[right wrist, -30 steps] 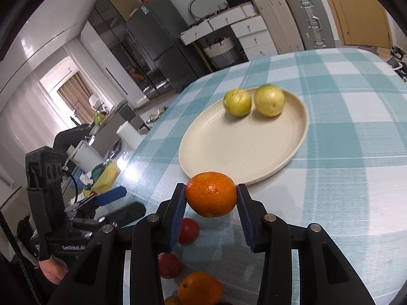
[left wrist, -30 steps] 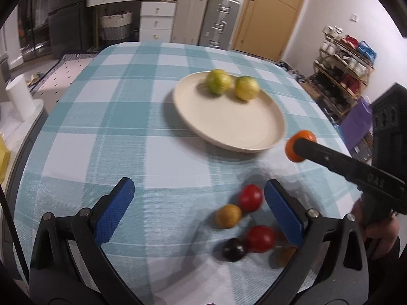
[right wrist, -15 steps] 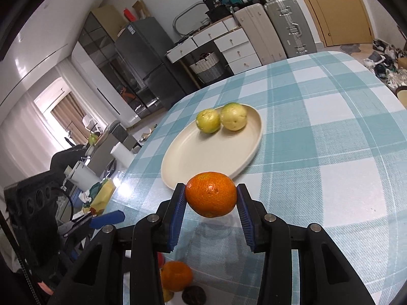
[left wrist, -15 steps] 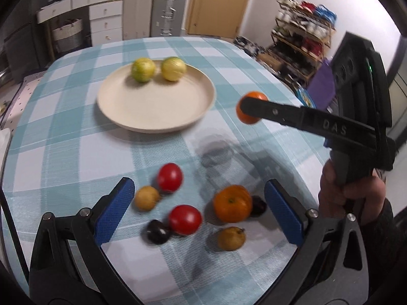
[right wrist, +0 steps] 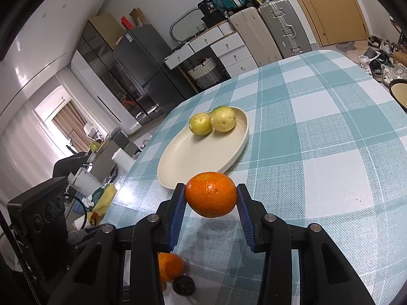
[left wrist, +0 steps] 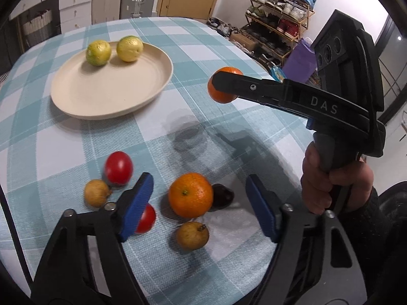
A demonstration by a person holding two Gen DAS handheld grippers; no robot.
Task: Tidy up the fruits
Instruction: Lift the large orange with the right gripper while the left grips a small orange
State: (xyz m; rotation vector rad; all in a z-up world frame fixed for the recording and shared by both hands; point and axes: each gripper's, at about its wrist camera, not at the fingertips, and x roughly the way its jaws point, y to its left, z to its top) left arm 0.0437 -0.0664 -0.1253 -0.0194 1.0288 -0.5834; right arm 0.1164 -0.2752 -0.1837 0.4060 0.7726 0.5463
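I note the right gripper clamped on a small round orange mandarin, held between its blue pads clear above the teal-and-white checked tablecloth, just beside the near rim of the cream oval plate. Two yellow-green round fruits lie touching at the plate's far end. My left gripper stands apart, holding nothing, over a second, larger orange, with red tomatoes, brownish-yellow fruits and a dark fruit around it.
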